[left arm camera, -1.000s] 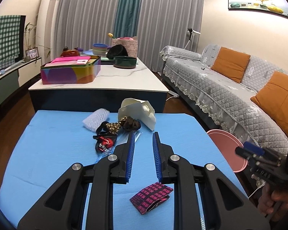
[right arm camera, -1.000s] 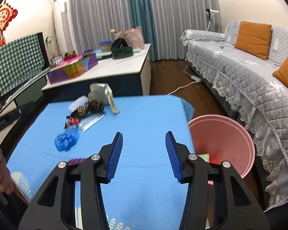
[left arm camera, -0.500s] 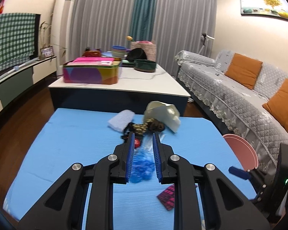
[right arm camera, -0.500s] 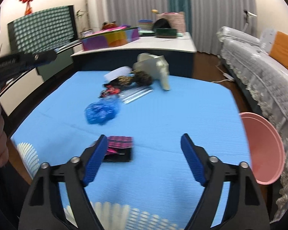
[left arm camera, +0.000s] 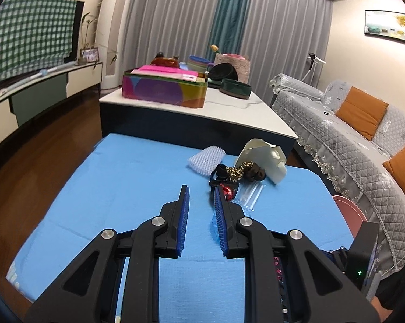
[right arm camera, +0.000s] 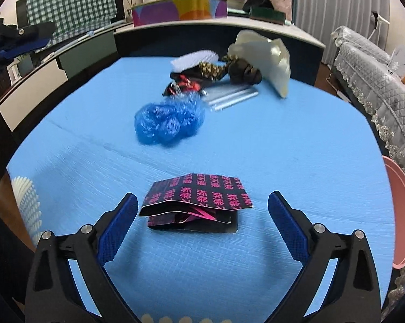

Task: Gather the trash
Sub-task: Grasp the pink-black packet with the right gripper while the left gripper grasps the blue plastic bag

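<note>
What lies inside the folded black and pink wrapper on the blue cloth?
Through the open edge of the black and pink wrapper, a pink crumpled strip shows between the layers. Anything deeper inside is covered by the top flap.

The right gripper (right arm camera: 202, 212) has just been opening its jaws and now holds them spread wide above the blue cloth (right arm camera: 296, 145), with the black-and-pink folded wrapper (right arm camera: 199, 191) lying between the fingertips, untouched by either pad. Beyond the wrapper lies a crumpled blue plastic bag (right arm camera: 170, 121), and farther still a heap of dark wrappers (right arm camera: 202, 78) beside a cream bag (right arm camera: 267, 53). To the wrapper's right, past the cloth's edge, shows a pink bin (right arm camera: 401, 215).
</note>
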Demonstrator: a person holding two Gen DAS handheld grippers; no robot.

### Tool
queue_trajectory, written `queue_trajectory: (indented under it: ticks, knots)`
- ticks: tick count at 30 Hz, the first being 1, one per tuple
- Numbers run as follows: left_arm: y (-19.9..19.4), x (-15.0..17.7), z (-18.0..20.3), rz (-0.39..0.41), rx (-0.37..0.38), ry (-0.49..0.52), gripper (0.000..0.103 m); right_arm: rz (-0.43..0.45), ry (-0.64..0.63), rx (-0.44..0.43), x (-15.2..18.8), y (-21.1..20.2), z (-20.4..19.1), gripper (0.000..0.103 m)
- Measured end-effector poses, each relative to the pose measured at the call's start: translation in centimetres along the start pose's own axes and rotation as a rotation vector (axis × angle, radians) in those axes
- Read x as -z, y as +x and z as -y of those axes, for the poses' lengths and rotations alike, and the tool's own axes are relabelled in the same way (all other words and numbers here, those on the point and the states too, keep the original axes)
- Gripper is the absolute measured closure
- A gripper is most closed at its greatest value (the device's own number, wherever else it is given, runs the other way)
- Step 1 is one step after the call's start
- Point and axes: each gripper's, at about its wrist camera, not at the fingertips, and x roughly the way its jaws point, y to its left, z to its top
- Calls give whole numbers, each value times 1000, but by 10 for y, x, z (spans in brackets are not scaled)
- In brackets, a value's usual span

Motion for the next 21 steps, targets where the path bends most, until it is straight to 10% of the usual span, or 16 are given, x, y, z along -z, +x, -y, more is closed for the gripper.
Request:
queue_trajectory:
  ticks: [15, 21]
  knots:
    - [54, 17, 17, -86, -8, 3, 83, 19, 100, 43, -11, 5, 39, 27]
    - [92, 31, 32, -168, -2, -24, 67, 52, 183, 89, -14, -1, 74, 27]
